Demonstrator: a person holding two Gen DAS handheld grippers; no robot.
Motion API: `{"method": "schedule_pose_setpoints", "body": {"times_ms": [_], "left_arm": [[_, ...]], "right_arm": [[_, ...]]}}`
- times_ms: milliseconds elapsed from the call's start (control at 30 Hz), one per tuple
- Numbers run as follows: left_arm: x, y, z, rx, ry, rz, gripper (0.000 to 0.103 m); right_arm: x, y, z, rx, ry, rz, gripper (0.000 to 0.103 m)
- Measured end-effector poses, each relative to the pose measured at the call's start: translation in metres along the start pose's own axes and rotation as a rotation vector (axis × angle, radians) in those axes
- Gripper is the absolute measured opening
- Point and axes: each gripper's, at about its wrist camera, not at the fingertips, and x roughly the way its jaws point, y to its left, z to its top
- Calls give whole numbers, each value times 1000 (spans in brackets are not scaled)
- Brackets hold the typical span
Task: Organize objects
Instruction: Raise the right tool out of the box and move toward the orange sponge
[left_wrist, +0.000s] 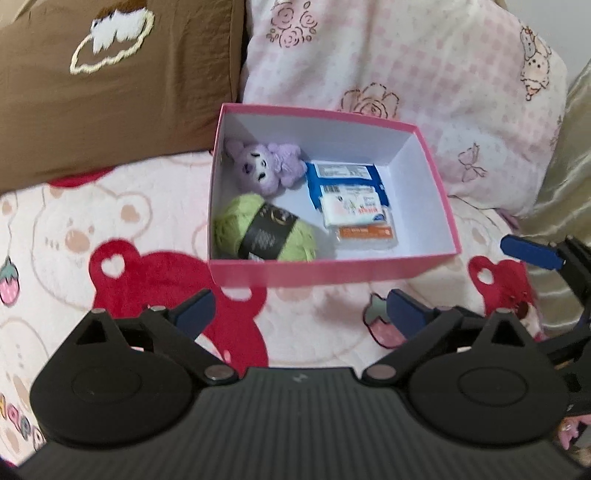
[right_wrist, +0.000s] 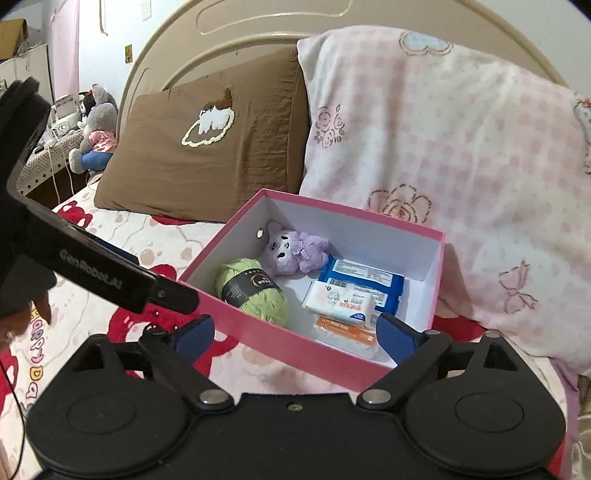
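A pink box (left_wrist: 332, 271) with a white inside sits on the bed; it also shows in the right wrist view (right_wrist: 295, 345). In it lie a purple plush toy (left_wrist: 264, 166), a green yarn ball (left_wrist: 264, 230), a blue packet (left_wrist: 343, 177), a white tissue pack (left_wrist: 352, 212) and an orange pack (left_wrist: 365, 236). My left gripper (left_wrist: 301, 314) is open and empty, just in front of the box. My right gripper (right_wrist: 295, 332) is open and empty over the box's near wall. The right gripper's finger (left_wrist: 532, 253) shows at the right of the left wrist view.
A brown pillow (left_wrist: 110, 92) and a pink checked pillow (left_wrist: 424, 74) lean behind the box. The bedspread (left_wrist: 129, 240) has bears and red hearts. The left gripper's body (right_wrist: 92, 273) crosses the left of the right wrist view. A headboard (right_wrist: 258, 29) and a bedside plush (right_wrist: 96, 129) stand beyond.
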Motion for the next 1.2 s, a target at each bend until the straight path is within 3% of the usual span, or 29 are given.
{"method": "schedule_pose_setpoints", "body": {"times_ms": [167,500,767,833,967,1100,1200], "left_arm": [[-13,1,-9,18,5,6,100],[-44,-3,-29,72,-9,-15,100],[-47,-3,-56,92,43,-54,100],[-46,-4,-63,89,54,-53,100],[-39,-9,-79,104,88,-67,98],[-36,-17,-94,140,96,-79,97],[-31,-21,-106,148,100,-99,97]], "right_arm": [[-23,12,-9,6,-23,-29,96],[-66,32,-19,43,-19,23,96],[-77,10,-39,232,41,-21,96],[-82,7,-48,260,74,14,96],[-88,15,-69,230,114,-2,96],[-87,24,-93,206,147,111,96],[-90,38,-107,132,151,139,96]]}}
